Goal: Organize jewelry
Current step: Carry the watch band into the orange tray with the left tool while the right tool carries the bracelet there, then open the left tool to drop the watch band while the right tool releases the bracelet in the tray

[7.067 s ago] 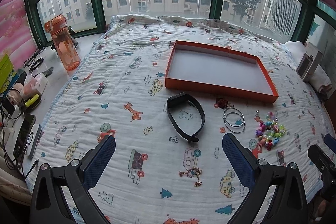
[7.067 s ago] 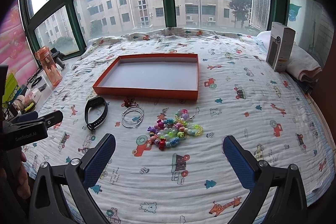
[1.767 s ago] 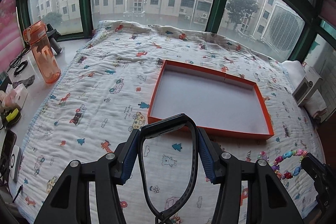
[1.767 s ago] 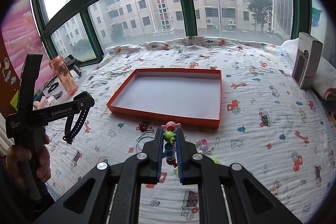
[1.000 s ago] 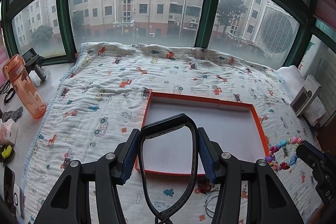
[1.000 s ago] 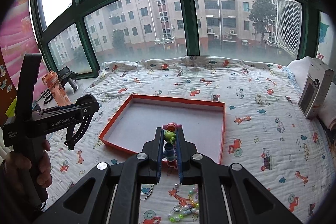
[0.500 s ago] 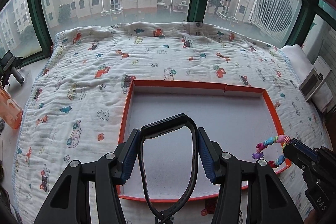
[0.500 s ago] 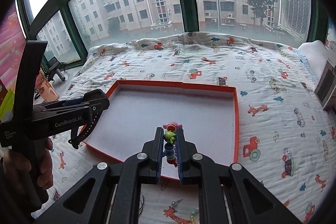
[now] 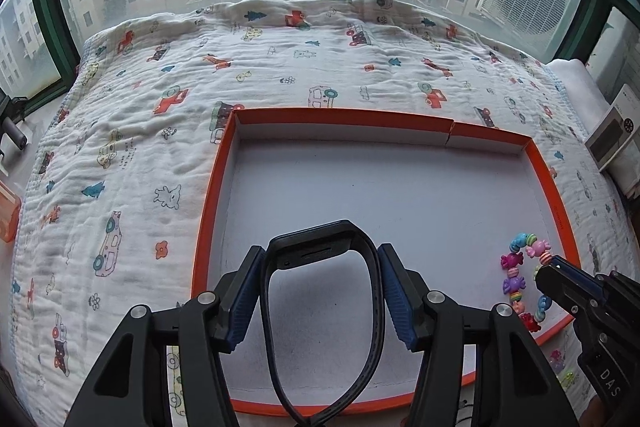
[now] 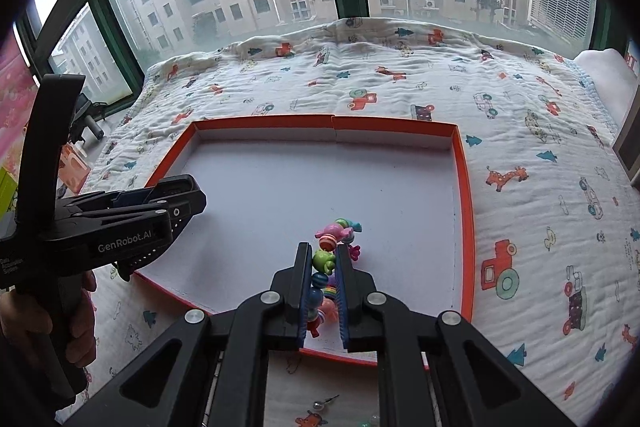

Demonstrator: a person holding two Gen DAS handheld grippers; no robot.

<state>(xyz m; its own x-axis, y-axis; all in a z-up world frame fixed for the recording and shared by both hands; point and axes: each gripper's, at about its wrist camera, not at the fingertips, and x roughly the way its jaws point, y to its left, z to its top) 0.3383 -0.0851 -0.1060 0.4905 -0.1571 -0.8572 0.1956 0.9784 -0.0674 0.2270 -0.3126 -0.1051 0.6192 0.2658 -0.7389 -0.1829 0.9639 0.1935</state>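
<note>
Quilt (image 9: 132,163) under tray (image 9: 400,123); band's (image 9: 316,239) bottom cropped.

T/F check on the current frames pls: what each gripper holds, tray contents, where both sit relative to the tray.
1. The left gripper is shut on the black band. True.
2. The right gripper is open. False: it is shut on the bead bracelet.
3. Both grippers are over the orange tray. True.
4. A silver hoop lies inside the tray. False: no loose item shows on its white floor.
5. The tray sits on a bare wooden table. False: it sits on a printed quilt.
</note>
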